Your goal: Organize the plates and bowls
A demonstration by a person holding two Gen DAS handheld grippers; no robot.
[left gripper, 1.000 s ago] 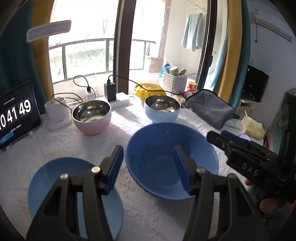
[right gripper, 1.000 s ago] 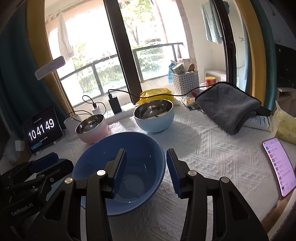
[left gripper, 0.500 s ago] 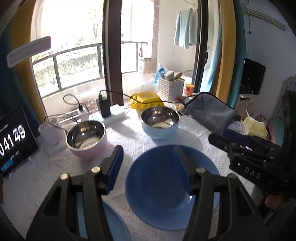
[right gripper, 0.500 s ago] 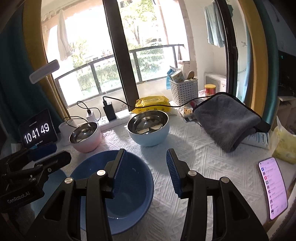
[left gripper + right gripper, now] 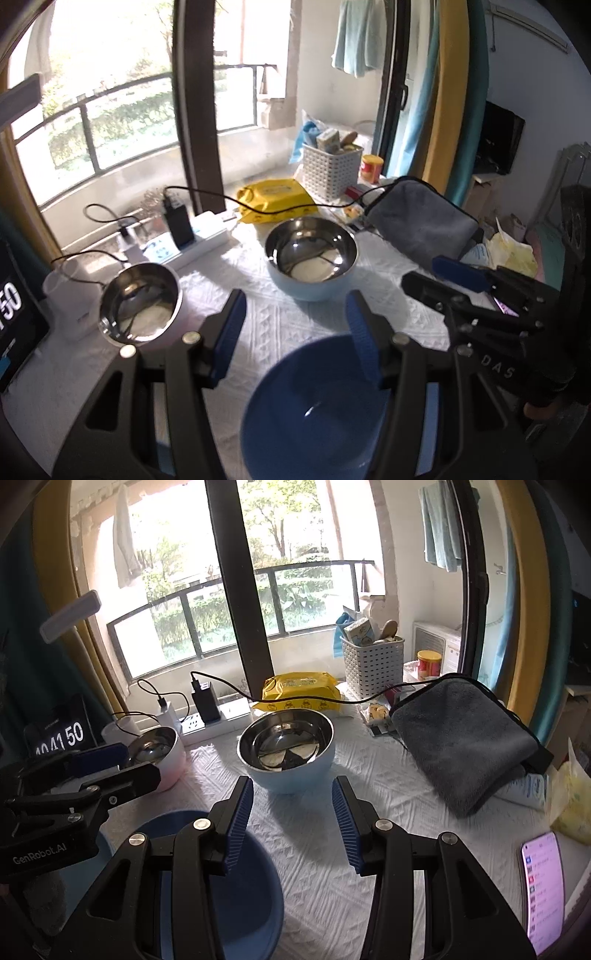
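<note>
Right wrist view: both tongs, right gripper (image 5: 291,819) and left gripper (image 5: 99,760), are hanging apart and empty, risking clipping the light-blue steel bowl (image 5: 288,749) just ahead.

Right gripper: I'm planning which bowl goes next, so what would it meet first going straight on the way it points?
Probably the light blue steel-lined bowl, centred ahead of the open, empty right gripper; depth is uncertain.

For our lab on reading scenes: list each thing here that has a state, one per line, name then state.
left gripper: open, holding nothing
right gripper: open, holding nothing
dark blue bowl: upright, empty
light blue bowl: upright, empty
pink bowl: upright
phone: screen lit
clock display: on
</note>
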